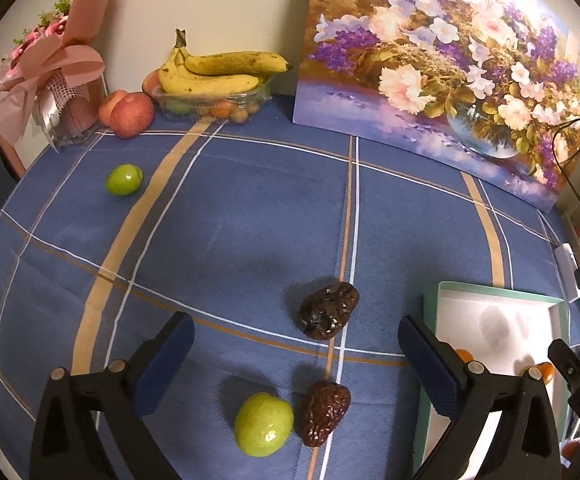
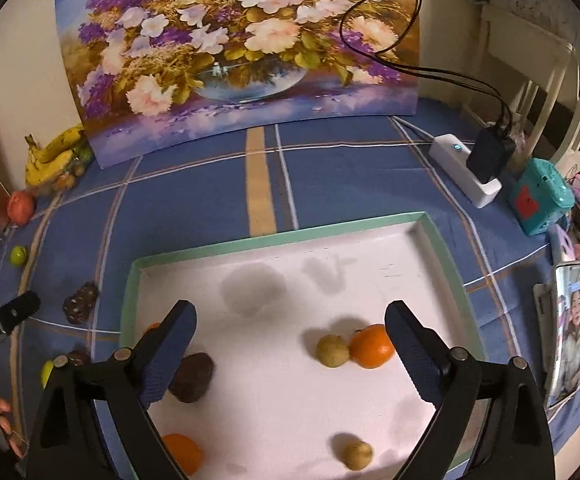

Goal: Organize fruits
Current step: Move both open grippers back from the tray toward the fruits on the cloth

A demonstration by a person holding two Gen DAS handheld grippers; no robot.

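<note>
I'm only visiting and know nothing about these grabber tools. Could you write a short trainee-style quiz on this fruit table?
1. True or false: the left gripper holds a fruit.
2. How many wrinkled dark-brown dried dates lie loose on the blue checked tablecloth?
3. In the shallow white box with a green rim, what touches the round orange citrus? A) a small tan round fruit B) a banana C) a green fruit

Key: 1 false; 2 two; 3 A.

Left gripper (image 1: 294, 364) fingers spread wide, green fruit (image 1: 263, 424) touching wrinkled date (image 1: 325, 412)
</note>
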